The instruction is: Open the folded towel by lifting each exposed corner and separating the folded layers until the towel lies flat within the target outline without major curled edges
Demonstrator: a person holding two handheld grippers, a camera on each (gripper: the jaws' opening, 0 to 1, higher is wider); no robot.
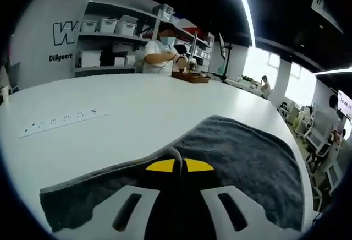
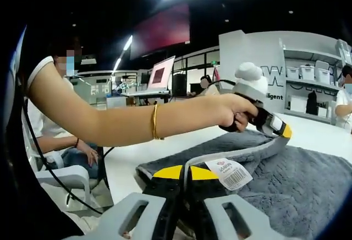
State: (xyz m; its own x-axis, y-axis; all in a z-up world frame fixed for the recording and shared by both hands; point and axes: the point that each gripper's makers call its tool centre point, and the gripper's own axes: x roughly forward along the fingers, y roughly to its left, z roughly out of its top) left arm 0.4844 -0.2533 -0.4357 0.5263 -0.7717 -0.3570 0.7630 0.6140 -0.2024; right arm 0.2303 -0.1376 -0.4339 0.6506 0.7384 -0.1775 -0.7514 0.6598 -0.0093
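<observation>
A dark grey towel (image 1: 247, 163) lies on the white table (image 1: 110, 102), with one edge lifted. My left gripper (image 1: 179, 165) is shut on the towel's grey hem, which loops up between its yellow tips. In the right gripper view, the left gripper (image 2: 278, 127) is held by a person's hand and pinches a raised fold of the towel (image 2: 308, 185). My right gripper (image 2: 184, 172) is shut on the near hem, right beside a white barcode label (image 2: 231, 174). The hem stretches from one gripper to the other.
A white power strip (image 1: 63, 121) lies on the table to the left. At the far side a person works over a wooden tray (image 1: 190, 76), in front of shelves with boxes (image 1: 110, 28). Another person sits on a white chair (image 2: 60, 171) off the table's edge.
</observation>
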